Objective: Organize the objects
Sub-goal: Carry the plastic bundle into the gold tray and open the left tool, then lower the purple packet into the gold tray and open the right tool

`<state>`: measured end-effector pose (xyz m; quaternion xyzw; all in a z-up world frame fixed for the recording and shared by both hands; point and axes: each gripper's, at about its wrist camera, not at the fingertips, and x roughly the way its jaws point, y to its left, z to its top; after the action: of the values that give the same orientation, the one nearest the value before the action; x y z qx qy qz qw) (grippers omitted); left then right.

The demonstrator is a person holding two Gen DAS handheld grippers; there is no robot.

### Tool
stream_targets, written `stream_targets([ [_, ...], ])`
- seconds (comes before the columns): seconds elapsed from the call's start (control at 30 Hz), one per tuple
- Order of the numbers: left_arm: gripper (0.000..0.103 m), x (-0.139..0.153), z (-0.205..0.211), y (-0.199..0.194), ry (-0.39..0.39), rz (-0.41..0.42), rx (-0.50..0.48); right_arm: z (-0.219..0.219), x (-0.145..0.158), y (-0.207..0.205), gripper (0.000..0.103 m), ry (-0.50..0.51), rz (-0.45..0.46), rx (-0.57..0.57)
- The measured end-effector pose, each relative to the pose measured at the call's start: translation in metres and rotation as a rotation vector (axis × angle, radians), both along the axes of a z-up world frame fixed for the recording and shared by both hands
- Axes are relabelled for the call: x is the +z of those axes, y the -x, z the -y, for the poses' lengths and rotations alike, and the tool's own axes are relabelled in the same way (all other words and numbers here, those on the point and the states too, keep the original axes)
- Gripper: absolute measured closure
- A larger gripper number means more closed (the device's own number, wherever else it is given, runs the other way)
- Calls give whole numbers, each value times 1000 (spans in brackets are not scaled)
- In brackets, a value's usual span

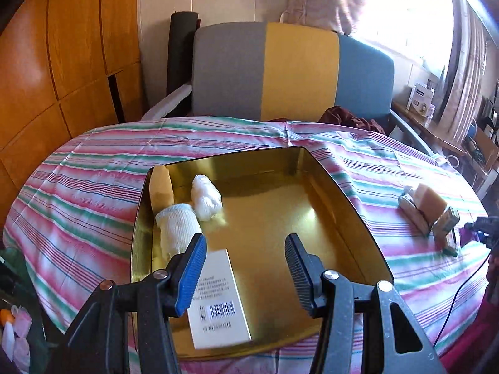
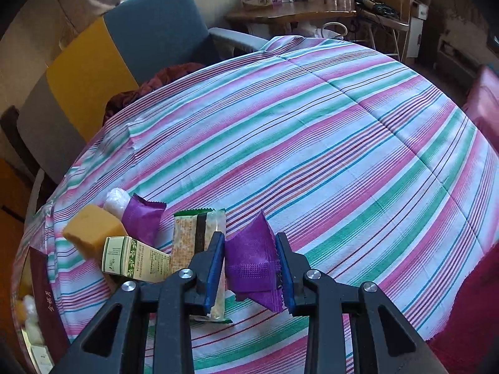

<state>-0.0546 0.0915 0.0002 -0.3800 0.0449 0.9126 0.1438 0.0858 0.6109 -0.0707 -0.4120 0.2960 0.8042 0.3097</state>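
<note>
A gold tin tray [image 1: 324, 187] lies on the striped tablecloth. Inside it are a white box with a barcode [image 1: 218, 299], a white knitted sleeve [image 1: 177, 227], a yellow sponge stick [image 1: 160, 188] and a white wrapped bundle [image 1: 205, 196]. My left gripper [image 1: 244, 271] hovers open above the tray's near part, nothing between its fingers. My right gripper [image 2: 251, 268] is shut on a purple packet [image 2: 252, 265], just above the cloth. Beside it lie a green-and-white wrapped bar [image 2: 199, 237], a green box [image 2: 134, 258], an orange sponge block [image 2: 93, 227], another purple packet [image 2: 143, 221] and a white roll [image 2: 117, 201].
A grey, yellow and blue chair [image 1: 293, 71] stands behind the table with dark red cloth [image 1: 352, 118] on its seat. A wooden wardrobe [image 1: 62, 62] is on the left. A cluttered wooden desk [image 2: 290, 12] stands at the back right. A black cable [image 1: 458, 293] crosses the table's right edge.
</note>
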Motion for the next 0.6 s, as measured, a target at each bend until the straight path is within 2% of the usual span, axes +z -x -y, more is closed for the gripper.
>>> stream_targets([
  [0.13,50,1,-1,-14,1,-15,-13,0,2,-3,70,0,-15,-11],
  [0.6,50,-12,7,-21,-24,31,-17,-3,15,-15,70,32,-147,-40],
])
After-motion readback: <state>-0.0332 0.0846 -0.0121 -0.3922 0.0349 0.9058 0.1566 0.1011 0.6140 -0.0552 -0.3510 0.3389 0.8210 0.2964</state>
